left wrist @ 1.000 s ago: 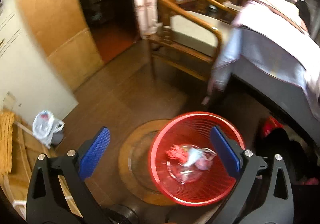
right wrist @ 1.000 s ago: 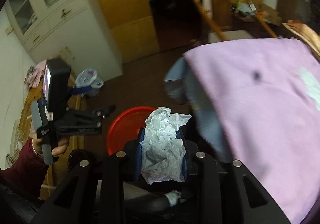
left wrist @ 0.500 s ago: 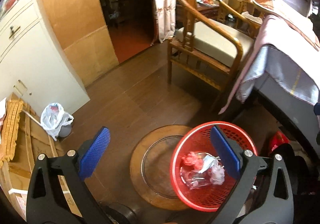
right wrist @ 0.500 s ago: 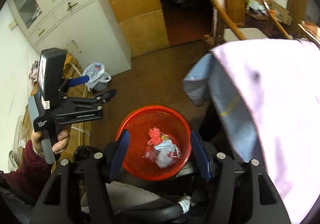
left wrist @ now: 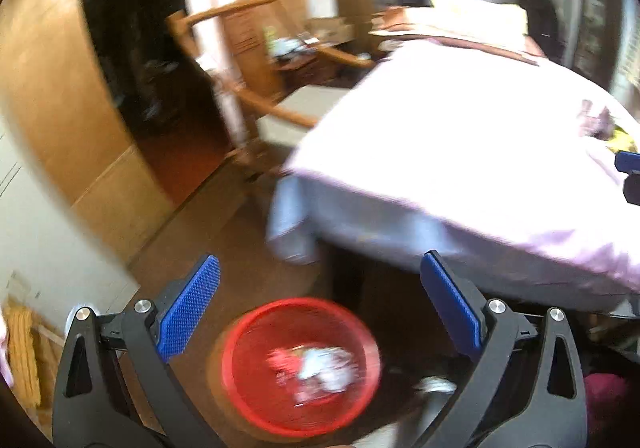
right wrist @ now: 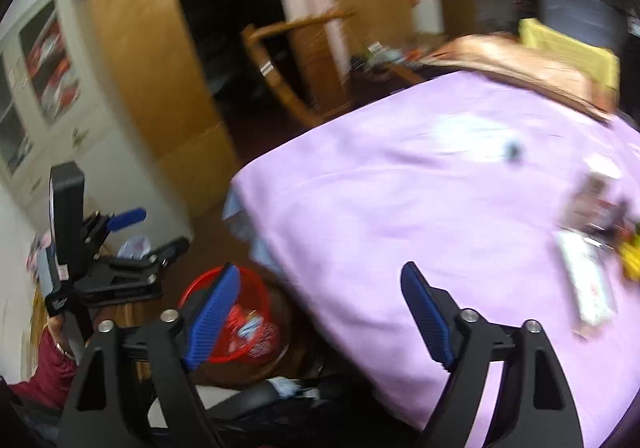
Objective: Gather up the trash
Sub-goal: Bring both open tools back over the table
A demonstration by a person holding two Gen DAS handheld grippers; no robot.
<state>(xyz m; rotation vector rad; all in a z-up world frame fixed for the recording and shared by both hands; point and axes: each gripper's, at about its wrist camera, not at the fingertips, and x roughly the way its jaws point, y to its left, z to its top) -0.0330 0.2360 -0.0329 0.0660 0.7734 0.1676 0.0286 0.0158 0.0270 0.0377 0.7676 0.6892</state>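
1. Blue-padded right gripper (right wrist: 320,312): jaws wide, just been opening, nothing between them.
2. Left gripper (left wrist: 320,312): jaws wide, empty.
3. Red basket (left wrist: 300,364) stands upright on the floor beside the bed (right wrist: 420,208), mouth upward, holding crumpled red and white trash (left wrist: 316,368); blurred.
4. More litter (right wrist: 592,248) lies on the bed.

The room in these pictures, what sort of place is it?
Most likely a bedroom in a lived-in home. A bed with a lilac sheet fills the right side, a wooden armchair stands beside it, and a red bin with trash in it sits on the wood floor.
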